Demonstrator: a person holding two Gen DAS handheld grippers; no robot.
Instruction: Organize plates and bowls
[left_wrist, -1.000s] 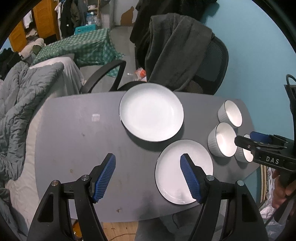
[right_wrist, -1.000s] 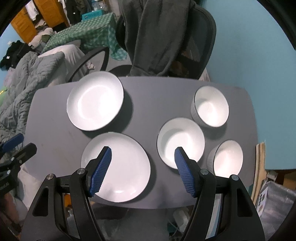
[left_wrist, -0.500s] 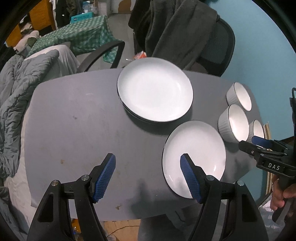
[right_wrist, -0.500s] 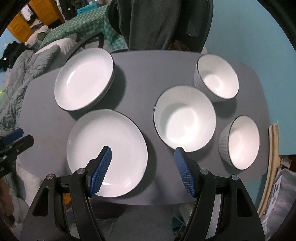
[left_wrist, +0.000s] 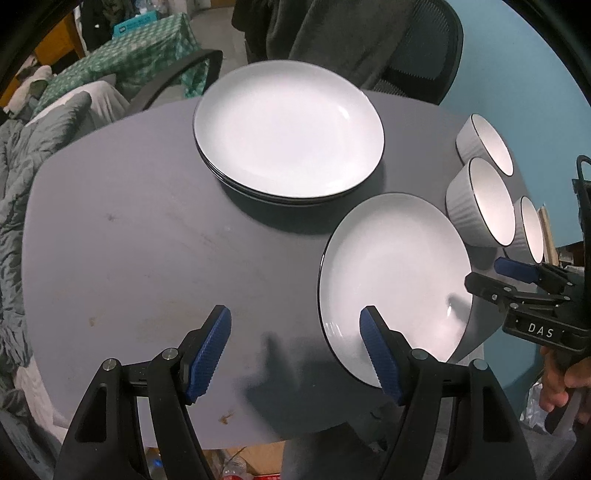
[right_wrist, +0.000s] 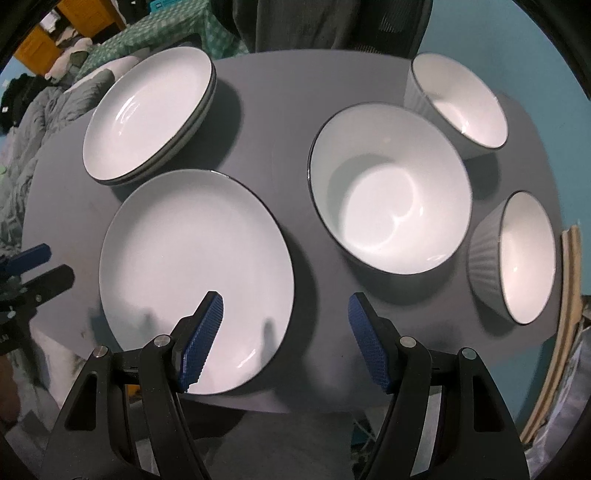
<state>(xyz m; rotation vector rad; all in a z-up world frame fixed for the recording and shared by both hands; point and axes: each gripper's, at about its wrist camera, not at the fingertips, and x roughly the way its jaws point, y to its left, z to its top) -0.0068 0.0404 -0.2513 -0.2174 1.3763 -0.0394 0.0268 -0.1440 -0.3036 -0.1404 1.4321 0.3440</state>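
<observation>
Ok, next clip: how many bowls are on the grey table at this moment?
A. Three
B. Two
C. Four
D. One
A. The right wrist view shows three bowls: a large bowl in the middle, a second bowl behind it, and a ribbed bowl at the right edge of the table; the other dishes are plates.

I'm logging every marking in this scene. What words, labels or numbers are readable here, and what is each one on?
"DAS": white letters on the black body of the right gripper, seen in the left wrist view.
The teal box in the far background carries print too small and blurred to read.
The plates and bowls show no writing.
</observation>
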